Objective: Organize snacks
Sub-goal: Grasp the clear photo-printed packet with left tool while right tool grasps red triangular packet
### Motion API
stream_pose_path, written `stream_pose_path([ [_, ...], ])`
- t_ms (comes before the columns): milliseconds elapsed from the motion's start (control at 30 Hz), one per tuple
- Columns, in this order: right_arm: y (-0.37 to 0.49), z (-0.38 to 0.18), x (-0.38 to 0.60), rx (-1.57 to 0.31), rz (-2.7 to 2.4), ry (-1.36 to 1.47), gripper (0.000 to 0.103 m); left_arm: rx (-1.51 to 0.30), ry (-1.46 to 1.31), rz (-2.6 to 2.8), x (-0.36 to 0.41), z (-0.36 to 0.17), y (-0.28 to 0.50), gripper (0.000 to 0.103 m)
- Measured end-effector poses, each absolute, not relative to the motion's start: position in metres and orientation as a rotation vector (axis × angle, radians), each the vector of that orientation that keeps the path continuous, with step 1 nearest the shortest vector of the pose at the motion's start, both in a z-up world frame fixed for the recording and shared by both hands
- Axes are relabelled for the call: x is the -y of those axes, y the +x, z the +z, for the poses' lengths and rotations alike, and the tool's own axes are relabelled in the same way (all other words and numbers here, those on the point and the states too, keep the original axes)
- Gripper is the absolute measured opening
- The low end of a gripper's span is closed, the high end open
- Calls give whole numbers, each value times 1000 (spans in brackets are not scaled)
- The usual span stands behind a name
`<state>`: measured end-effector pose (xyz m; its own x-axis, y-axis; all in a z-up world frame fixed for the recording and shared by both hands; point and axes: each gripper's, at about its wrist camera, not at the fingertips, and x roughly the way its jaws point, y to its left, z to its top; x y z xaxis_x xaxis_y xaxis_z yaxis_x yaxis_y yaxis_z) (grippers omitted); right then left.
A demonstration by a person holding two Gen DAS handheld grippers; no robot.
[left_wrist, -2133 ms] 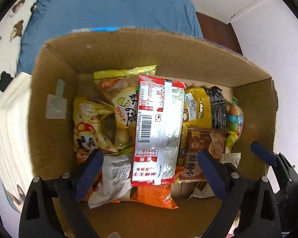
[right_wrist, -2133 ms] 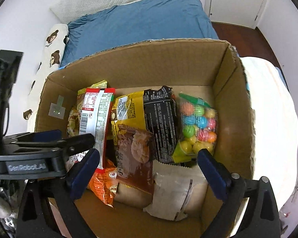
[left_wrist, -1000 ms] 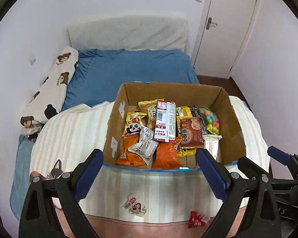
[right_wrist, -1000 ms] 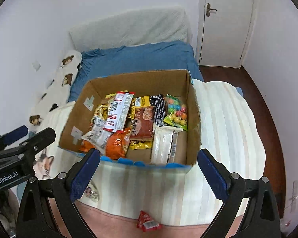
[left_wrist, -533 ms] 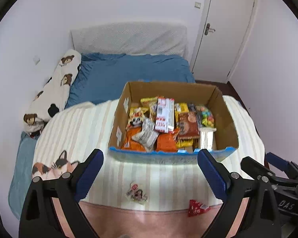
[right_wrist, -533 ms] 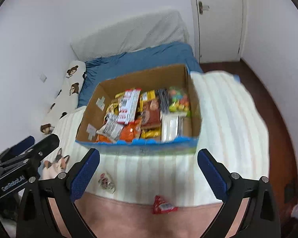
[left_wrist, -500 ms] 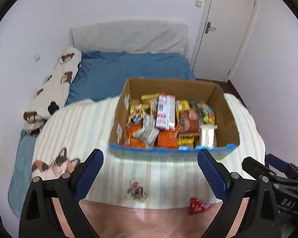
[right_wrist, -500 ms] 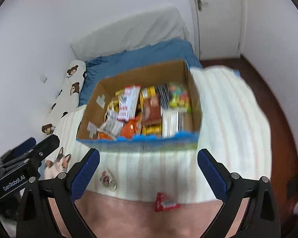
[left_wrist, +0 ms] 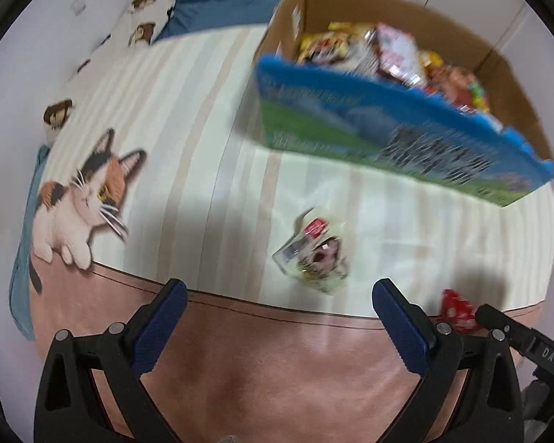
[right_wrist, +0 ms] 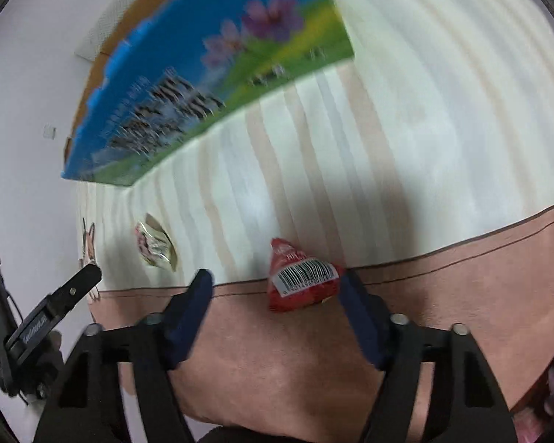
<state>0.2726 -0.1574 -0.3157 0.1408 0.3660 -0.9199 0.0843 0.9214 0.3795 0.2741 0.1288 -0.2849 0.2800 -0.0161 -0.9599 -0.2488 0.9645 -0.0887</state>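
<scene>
Our right gripper (right_wrist: pixel 275 284) lowered since before, jaws apart around red packet (right_wrist: pixel 301 282), left gripper (left_wrist: pixel 279 297) apart near clear packet (left_wrist: pixel 315 254), cardboard box (left_wrist: pixel 399 133) holding snacks (left_wrist: pixel 395 55).

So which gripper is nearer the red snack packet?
Right. The right gripper has the red snack packet between its open fingers; the left gripper points at the white packet.

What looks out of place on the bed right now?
Two snacks lie loose on the blanket outside the cardboard box: a clear printed packet in front of the box, and a red packet at the pink border, barcode up, between the open right gripper fingers.
</scene>
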Motion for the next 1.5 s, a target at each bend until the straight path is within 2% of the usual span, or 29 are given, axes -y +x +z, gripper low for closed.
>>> stream_pose_path([
  [367, 275, -349, 131, -1501, 222, 349, 67, -1450, -309, 43, -115, -354, 315, 101],
  [433, 273, -349, 127, -1502, 228, 335, 67, -1439, -324, 42, -115, -357, 318, 88],
  [467, 272, -349, 126, -1505, 230, 335, 68, -1438, -323, 47, -115, -359, 318, 70],
  [500, 271, -351, 125, -1507, 230, 349, 68, -1444, -320, 54, -115, -361, 318, 61],
  [700, 273, -355, 114, -1502, 234, 335, 68, -1432, -316, 74, -120, -366, 302, 60],
  [733, 276, -355, 112, -1493, 231, 326, 64, -1433, -314, 78, -126, -367, 298, 60],
  [767, 278, -355, 107, -1483, 228, 311, 55, -1433, -305, 80, -124, -366, 290, 60],
  [867, 275, -356, 104, -1462, 231, 275, 49, -1446, -281, 81, -119, -371, 263, 60],
  [1133, 245, -354, 94, -1509, 305, 121, 49, -1479, -255, 57, -103, -388, 209, 60],
  [1500, 244, -381, 85, -1536, 222, 159, 54, -1463, -210, 76, -77, -410, 219, 61],
])
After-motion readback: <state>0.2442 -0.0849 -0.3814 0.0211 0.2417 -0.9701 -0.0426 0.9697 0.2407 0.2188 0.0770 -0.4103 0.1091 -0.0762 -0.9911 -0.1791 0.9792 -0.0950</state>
